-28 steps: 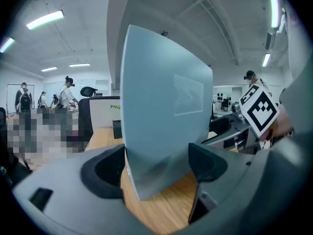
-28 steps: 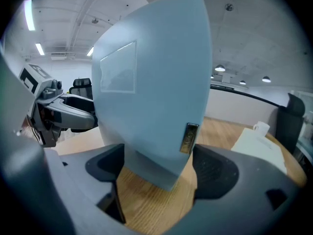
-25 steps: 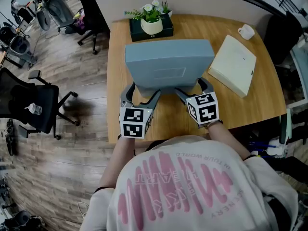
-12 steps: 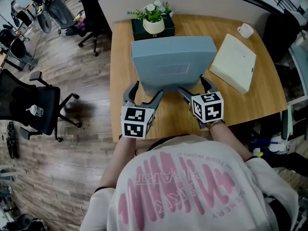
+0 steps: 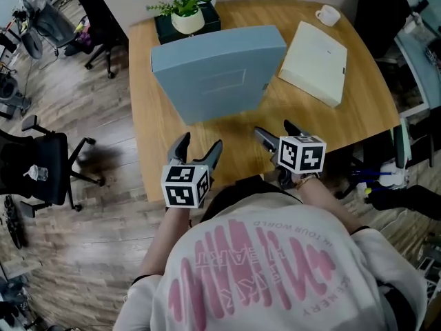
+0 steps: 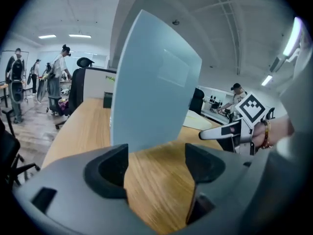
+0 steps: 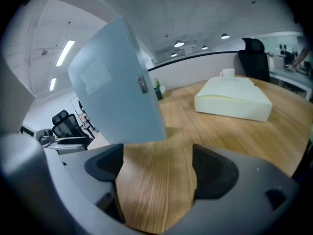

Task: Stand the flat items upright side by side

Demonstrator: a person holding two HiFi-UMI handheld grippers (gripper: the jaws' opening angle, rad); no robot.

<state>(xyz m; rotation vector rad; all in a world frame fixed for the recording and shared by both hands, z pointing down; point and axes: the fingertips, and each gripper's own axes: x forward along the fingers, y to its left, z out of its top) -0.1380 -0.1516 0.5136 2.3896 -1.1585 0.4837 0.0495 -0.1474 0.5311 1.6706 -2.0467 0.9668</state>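
Counts: 2 grippers, 2 box files, 1 plant pot, 1 cup, 1 table, 1 black office chair [image 5: 41,161] close by, well left of the L fingers.

L gripper [image 5: 200,145] [image 6: 156,156]: over the near edge of the table [image 5: 148,143]. Its jaws stand wide but are closing, w/ only bare wood between the pads and nothing gripped. Far ahead of its fingers and a bit left, at the back edge, is a dark box [image 5: 165,29] w/ the white plant pot [image 5: 186,22] on top. The pot holds green leaves and white flowers.

Blue-grey box file [image 5: 213,71] [image 6: 151,82] [image 7: 117,82]: this task item is up on its edge, straight ahead of both sets of fingers, apart from them and touched by neither. It's closed, w/ a small metal clasp on the side facing the R gripper; contents can't be seen.

R gripper [image 5: 273,128] [image 7: 156,166]: also at the near edge, level w/ the L one. Its jaws are spread and empty, w/ just tabletop between the pads.

Cream box file [image 5: 313,52] [image 7: 234,102]: the other task item, lying flat ahead and to the right of the R fingers, near the blue one but not touching it. It's closed too.

White cup [image 5: 328,14] [image 7: 226,73]: past the cream file's far end, furthest from the fingers. Can't tell what's in it.
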